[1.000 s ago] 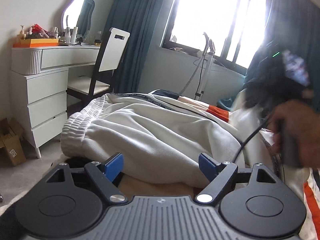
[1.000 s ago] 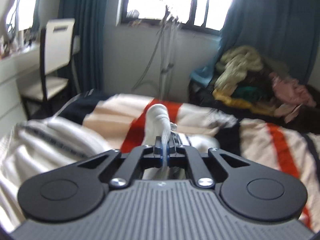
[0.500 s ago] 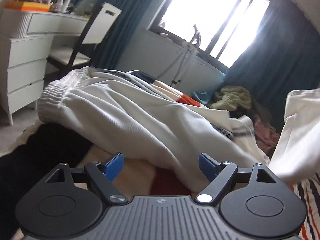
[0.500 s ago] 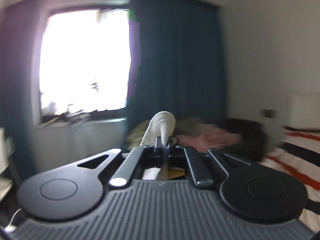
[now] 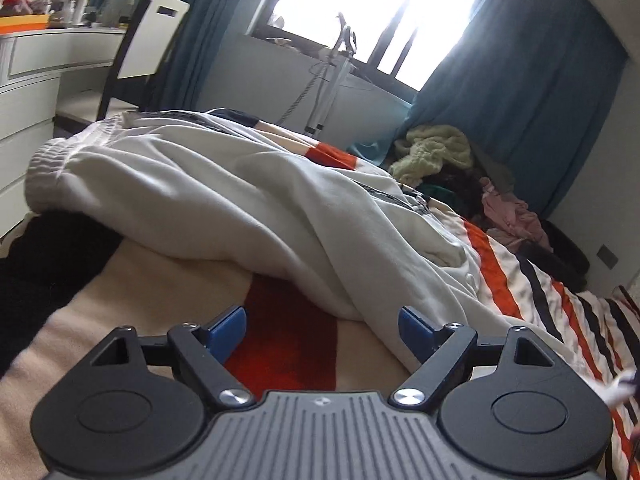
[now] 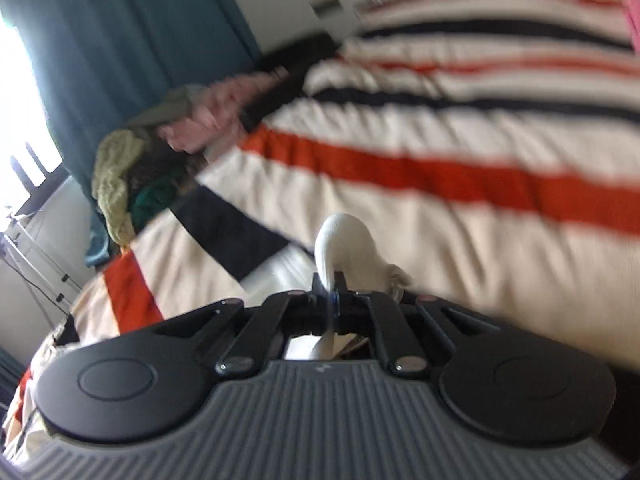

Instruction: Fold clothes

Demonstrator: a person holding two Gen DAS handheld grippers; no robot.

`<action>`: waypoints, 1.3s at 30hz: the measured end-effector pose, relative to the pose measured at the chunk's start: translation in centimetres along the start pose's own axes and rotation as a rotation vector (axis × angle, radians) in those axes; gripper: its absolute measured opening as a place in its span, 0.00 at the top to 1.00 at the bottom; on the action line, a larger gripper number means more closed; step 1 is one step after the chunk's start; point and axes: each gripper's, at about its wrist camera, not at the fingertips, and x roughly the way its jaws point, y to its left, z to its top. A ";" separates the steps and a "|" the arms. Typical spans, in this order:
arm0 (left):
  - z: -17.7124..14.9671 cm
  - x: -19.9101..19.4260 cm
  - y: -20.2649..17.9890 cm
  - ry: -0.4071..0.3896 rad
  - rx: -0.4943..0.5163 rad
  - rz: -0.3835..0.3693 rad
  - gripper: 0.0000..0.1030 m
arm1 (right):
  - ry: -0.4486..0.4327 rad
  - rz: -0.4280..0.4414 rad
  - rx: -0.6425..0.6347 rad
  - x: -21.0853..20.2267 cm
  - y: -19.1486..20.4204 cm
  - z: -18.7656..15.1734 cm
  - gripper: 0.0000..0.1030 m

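A white pair of sweatpants [image 5: 224, 192] with a ribbed waistband lies spread across the striped blanket [image 5: 540, 296] on the bed. My left gripper [image 5: 322, 326] is open and empty, low over the blanket just in front of the near edge of the pants. My right gripper [image 6: 330, 288] is shut on a fold of white cloth [image 6: 344, 240], held above the striped blanket [image 6: 440, 176]; that view is blurred and tilted. Where the held cloth joins the pants is hidden.
A pile of other clothes [image 5: 448, 156] lies at the far side of the bed by the teal curtain [image 5: 520, 80]; it also shows in the right wrist view [image 6: 148, 160]. A white dresser [image 5: 28, 76] and a chair [image 5: 148, 40] stand at the left. A garment steamer stand [image 5: 336, 72] is under the window.
My right gripper has swung round with the white cloth, from facing the curtain to looking down on the blanket. My left gripper has shifted slightly; the raised white cloth has left its view.
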 end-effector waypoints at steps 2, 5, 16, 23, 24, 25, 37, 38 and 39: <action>0.2 0.2 0.3 0.008 -0.015 0.023 0.18 | 0.055 -0.013 0.051 0.6 -1.7 -1.7 0.94; 0.4 0.6 1.6 0.052 -0.113 0.031 0.18 | 0.097 0.039 0.235 0.0 -4.0 -2.3 0.94; 2.1 2.9 10.9 0.075 -0.631 0.020 0.15 | 0.344 0.111 0.590 2.0 -7.9 -3.9 0.68; 3.7 5.2 16.6 0.007 -0.882 -0.098 0.14 | 0.335 0.200 0.670 2.3 -8.6 -4.3 0.40; 3.8 5.6 17.2 0.005 -0.909 -0.111 0.14 | 0.328 0.217 0.663 2.2 -8.3 -4.2 0.29; 4.0 5.9 17.7 0.006 -0.931 -0.122 0.14 | 0.326 0.228 0.650 2.2 -7.9 -4.2 0.22; 5.6 6.8 23.8 -0.038 -0.991 -0.187 0.49 | 0.218 0.077 0.495 1.8 -6.0 -3.3 0.72; 5.6 7.2 24.3 -0.034 -0.991 -0.166 0.61 | 0.222 0.051 0.481 2.4 -6.1 -3.2 0.78; 5.4 7.5 24.8 -0.033 -1.004 -0.167 0.67 | 0.222 0.032 0.478 2.8 -6.2 -3.1 0.87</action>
